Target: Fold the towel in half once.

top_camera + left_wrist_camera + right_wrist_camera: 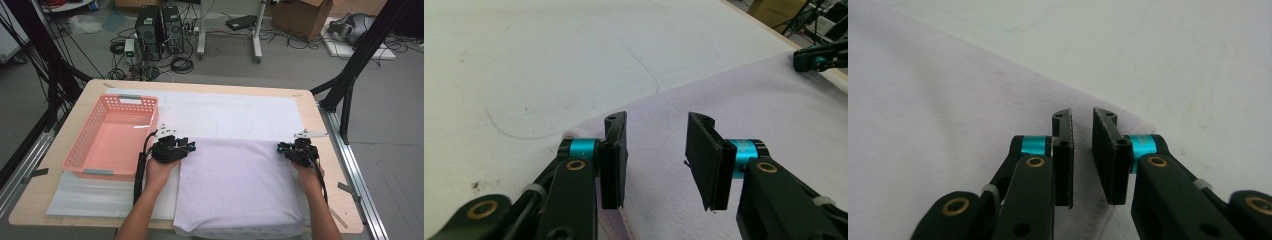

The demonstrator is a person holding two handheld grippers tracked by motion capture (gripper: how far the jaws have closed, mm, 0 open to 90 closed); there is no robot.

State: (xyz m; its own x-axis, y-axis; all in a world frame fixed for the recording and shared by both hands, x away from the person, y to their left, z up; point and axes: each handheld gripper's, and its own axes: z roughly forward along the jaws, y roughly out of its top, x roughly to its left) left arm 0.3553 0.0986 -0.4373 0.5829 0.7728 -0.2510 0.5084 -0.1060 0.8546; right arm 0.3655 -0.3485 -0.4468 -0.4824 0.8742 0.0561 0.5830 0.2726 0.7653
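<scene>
A pale lilac cloth (235, 180), folded into a rectangle, lies on the right half of the table and hangs a little over the front edge. My left gripper (187, 146) is at its far left corner. In the left gripper view the gripper (656, 130) has its jaws apart over that corner of the cloth (749, 110), with nothing pinched. My right gripper (281, 148) is at the far right corner. In the right gripper view the gripper (1081, 117) shows a narrow gap between its jaws, just above the cloth (938, 110) corner, with no fabric in the gap.
A pink plastic basket (80, 150) with nothing in it stands at the left of the table. A white mat (230, 112) covers the tabletop beyond the cloth. Computers, cables and a cardboard box are on the floor past the far edge.
</scene>
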